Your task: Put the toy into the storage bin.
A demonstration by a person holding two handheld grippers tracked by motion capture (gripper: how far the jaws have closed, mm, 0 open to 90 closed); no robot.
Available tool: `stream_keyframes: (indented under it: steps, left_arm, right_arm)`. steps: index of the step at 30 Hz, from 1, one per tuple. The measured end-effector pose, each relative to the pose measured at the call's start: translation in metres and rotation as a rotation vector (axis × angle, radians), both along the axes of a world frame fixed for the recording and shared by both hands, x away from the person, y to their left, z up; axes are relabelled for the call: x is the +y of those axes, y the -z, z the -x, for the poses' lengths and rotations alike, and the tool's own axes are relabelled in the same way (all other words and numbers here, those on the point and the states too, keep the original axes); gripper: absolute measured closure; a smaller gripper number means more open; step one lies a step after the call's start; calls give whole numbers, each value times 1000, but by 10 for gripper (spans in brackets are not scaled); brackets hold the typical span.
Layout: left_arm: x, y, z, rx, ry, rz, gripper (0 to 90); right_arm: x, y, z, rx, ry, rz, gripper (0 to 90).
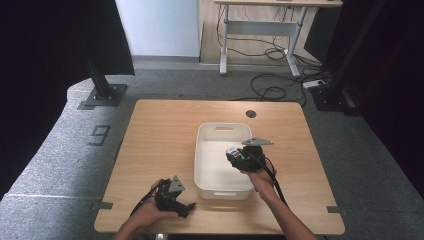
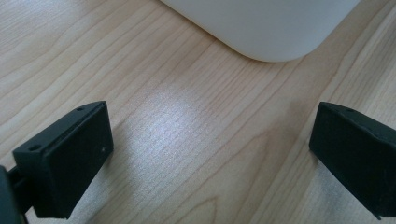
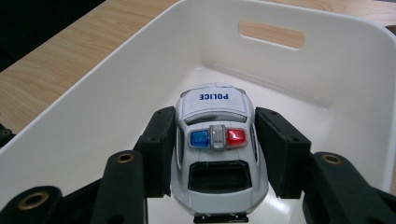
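Note:
A white toy police car [image 3: 215,149] with "POLICE" on its hood and a blue-and-red light bar is clamped by its sides between the jaws of my right gripper [image 3: 217,140]. It hangs over the inside of a white plastic bin [image 3: 116,84]. In the high view the right gripper [image 1: 234,154] holds the car [image 1: 232,150] above the bin's [image 1: 200,150] right half. My left gripper [image 1: 186,206] lies low on the wooden table [image 1: 160,130] near its front edge, left of the bin. Its jaws stand wide apart over bare wood [image 2: 210,149], facing a bin corner [image 2: 261,28].
A round cable hole [image 1: 251,113] sits in the table's far edge. Beyond the table are a grey floor with a "9" marker [image 1: 100,134], black stand bases [image 1: 104,94], loose cables [image 1: 272,90] and a white-legged desk [image 1: 260,30].

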State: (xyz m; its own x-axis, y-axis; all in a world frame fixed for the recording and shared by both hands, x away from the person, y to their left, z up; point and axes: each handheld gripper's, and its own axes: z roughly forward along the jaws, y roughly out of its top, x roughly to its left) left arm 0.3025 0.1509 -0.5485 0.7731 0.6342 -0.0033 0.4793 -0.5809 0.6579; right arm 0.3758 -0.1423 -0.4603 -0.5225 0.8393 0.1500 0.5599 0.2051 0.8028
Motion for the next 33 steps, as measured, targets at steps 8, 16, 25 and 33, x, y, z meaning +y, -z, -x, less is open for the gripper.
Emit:
stream_keyframes:
  steps: [8,16,25,33]
  left_arm:
    - [0,0,0,0,0,0,0]
    - [0,0,0,0,0,-1,0]
    - [0,0,0,0,-1,-1,0]
    - [0,0,0,0,-1,0,0]
  right_arm:
    - [4,-3,-2,0,-4,3,501]
    - [9,-6,-3,-3,-13,5,501]
    - [18,-10,-9,-1,-18,12,501]
    - [27,-11,-18,6,-17,22,501]
